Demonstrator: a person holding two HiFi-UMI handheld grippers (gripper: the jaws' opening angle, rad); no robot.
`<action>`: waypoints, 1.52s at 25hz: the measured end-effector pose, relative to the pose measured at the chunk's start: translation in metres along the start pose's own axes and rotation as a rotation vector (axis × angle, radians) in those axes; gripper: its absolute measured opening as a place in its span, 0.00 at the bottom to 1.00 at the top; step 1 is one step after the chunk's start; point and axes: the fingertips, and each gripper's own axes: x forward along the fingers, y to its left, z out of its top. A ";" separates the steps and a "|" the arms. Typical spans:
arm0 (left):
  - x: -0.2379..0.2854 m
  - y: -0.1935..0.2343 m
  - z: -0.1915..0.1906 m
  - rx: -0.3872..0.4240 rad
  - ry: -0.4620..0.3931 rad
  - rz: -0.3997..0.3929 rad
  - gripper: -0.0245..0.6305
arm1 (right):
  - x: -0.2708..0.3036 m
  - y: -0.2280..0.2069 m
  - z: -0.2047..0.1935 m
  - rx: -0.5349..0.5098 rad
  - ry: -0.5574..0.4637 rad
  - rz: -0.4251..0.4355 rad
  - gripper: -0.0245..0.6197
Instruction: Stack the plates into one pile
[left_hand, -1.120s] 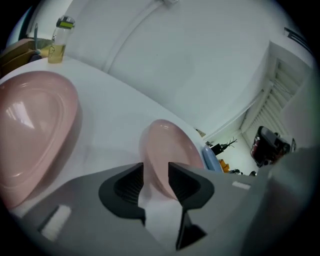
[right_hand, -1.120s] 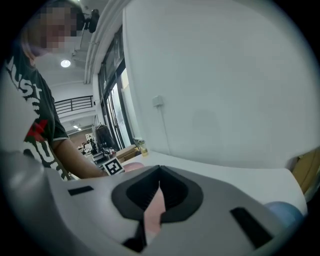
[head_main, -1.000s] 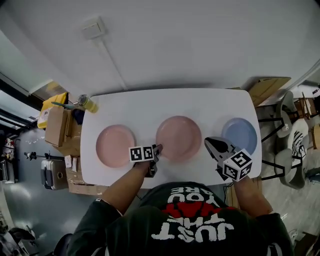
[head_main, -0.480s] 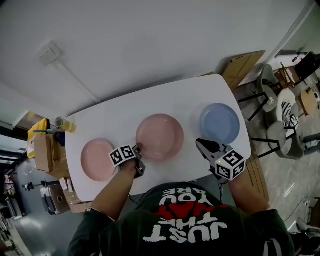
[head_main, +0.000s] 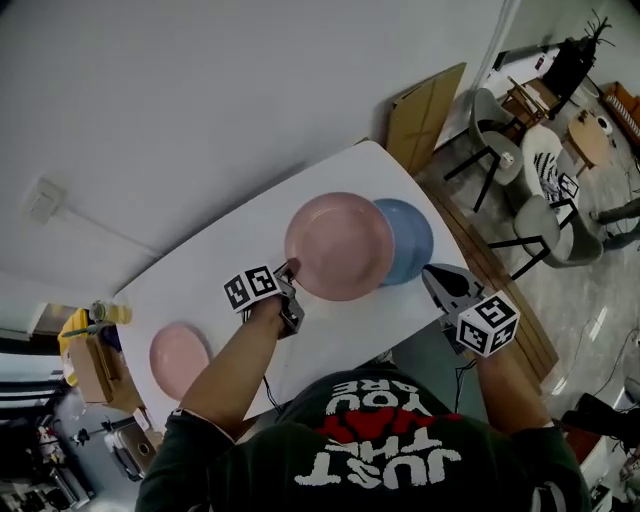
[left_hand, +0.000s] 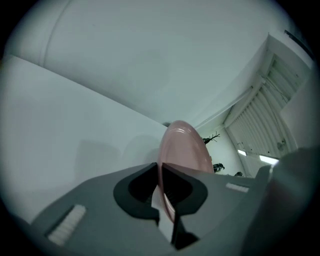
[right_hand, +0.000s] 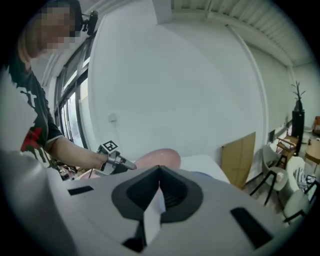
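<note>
My left gripper (head_main: 288, 270) is shut on the near rim of a large pink plate (head_main: 338, 247). It holds that plate lifted and partly over the blue plate (head_main: 412, 240) on the white table (head_main: 230, 265). In the left gripper view the pink plate (left_hand: 182, 145) stands edge-on between the closed jaws of the left gripper (left_hand: 162, 182). A smaller pink plate (head_main: 178, 355) lies at the table's left end. My right gripper (head_main: 440, 276) hangs shut and empty past the table's near right edge. The right gripper view shows the right gripper (right_hand: 159, 187) behind the held pink plate (right_hand: 159, 157).
A yellow bottle (head_main: 105, 313) stands at the table's far left corner, with cardboard boxes (head_main: 85, 365) on the floor beside it. A cardboard sheet (head_main: 425, 105) leans on the wall at the right. Chairs (head_main: 520, 170) stand to the right of the table.
The left gripper's jaws closed on the middle pink plate's rim, then carried it up and right until it overlaps the blue plate. The right gripper stayed shut near the table's right edge.
</note>
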 end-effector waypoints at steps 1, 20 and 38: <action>0.017 -0.013 -0.004 0.011 0.023 -0.009 0.07 | -0.011 -0.011 -0.001 0.006 -0.005 -0.029 0.05; 0.120 -0.075 -0.081 0.112 0.251 0.054 0.32 | -0.105 -0.099 -0.055 0.131 -0.008 -0.121 0.05; -0.139 -0.115 -0.089 0.276 -0.312 -0.451 0.05 | -0.002 -0.023 0.025 -0.062 0.079 0.179 0.05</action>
